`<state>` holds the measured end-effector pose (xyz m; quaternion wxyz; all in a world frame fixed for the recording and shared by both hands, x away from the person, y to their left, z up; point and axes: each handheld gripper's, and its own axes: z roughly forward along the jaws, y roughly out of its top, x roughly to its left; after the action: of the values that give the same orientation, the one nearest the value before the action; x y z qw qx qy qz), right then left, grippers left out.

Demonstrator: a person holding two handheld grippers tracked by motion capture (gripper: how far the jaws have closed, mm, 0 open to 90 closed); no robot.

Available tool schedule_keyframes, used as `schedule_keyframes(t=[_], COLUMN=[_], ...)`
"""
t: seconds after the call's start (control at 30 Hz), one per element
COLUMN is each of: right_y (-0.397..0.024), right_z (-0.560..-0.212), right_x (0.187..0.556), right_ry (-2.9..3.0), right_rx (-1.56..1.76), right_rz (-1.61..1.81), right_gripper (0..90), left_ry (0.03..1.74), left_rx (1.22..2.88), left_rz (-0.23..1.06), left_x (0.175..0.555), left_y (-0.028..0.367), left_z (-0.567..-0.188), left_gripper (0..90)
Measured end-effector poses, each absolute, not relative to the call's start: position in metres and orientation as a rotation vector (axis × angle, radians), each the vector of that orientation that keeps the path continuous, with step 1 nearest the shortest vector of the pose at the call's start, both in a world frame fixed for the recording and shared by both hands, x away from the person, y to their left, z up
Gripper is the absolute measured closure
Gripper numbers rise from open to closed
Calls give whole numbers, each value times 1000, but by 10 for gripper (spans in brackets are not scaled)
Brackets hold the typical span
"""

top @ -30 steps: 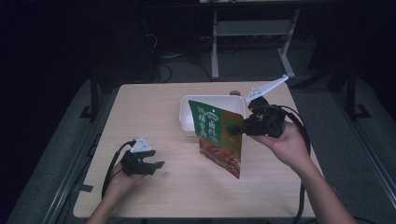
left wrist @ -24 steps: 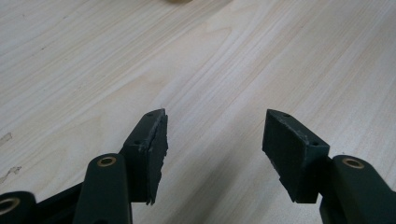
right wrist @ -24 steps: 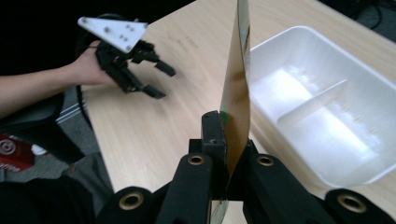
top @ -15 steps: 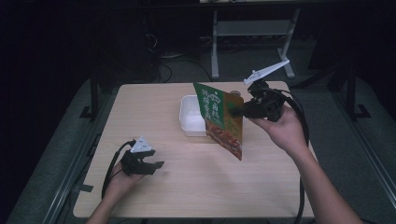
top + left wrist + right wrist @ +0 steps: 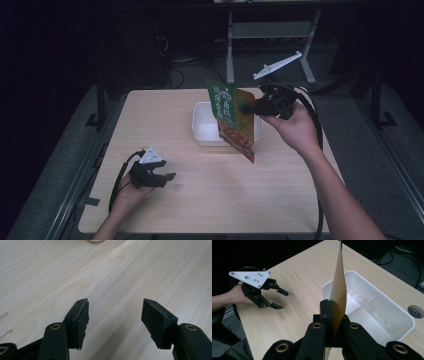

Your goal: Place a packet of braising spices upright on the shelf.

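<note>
Right gripper (image 5: pixel 250 106) clamped on a green and brown food pouch (image 5: pixel 235 119), jaws pinched tight on its edge, held up in the air at about 1 o'clock from the table's middle. In the right gripper view, pouch (image 5: pixel 339 290) seen edge-on, rising nearly upright from between the black jaws, its brown side showing. Hanging over a white tray (image 5: pixel 202 131), lower corner of the pouch dipping past the tray's near rim toward 5 o'clock. Tray (image 5: pixel 387 312) rectangular, split by an inner wall into two compartments, sitting on the light wooden table (image 5: pixel 280 200) just past centre. A small round cap (image 5: pixel 415 311) set into the tabletop beside the tray's far end. Left gripper (image 5: pixel 166 176) well apart from all that, resting low at about 8 o'clock near the table's front edge, jaws spread wide with bare wood between them, gripping nothing. Same spread jaws in the left gripper view (image 5: pixel 115 320), close above the tabletop. Grey three-cornered plate on each gripper, black cable trailing back along each forearm.
</note>
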<state>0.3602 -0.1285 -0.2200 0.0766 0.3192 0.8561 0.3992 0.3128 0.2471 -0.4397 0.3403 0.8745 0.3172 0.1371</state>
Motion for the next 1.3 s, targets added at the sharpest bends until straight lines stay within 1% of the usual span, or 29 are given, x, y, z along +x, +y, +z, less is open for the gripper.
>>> schedule_keyframes(t=[0.37, 1.3], right_y=[-118, -84], right_z=[-213, -213], right_x=[375, 417], right_ry=[2519, 2436], right_rx=[966, 1012], right_rz=[1191, 1167], right_gripper=[898, 898], left_ry=[827, 836], left_rx=[2275, 2253], left_rz=[354, 352], left_x=[313, 313], left_y=[247, 251], left_z=[-440, -438], left_gripper=[381, 381])
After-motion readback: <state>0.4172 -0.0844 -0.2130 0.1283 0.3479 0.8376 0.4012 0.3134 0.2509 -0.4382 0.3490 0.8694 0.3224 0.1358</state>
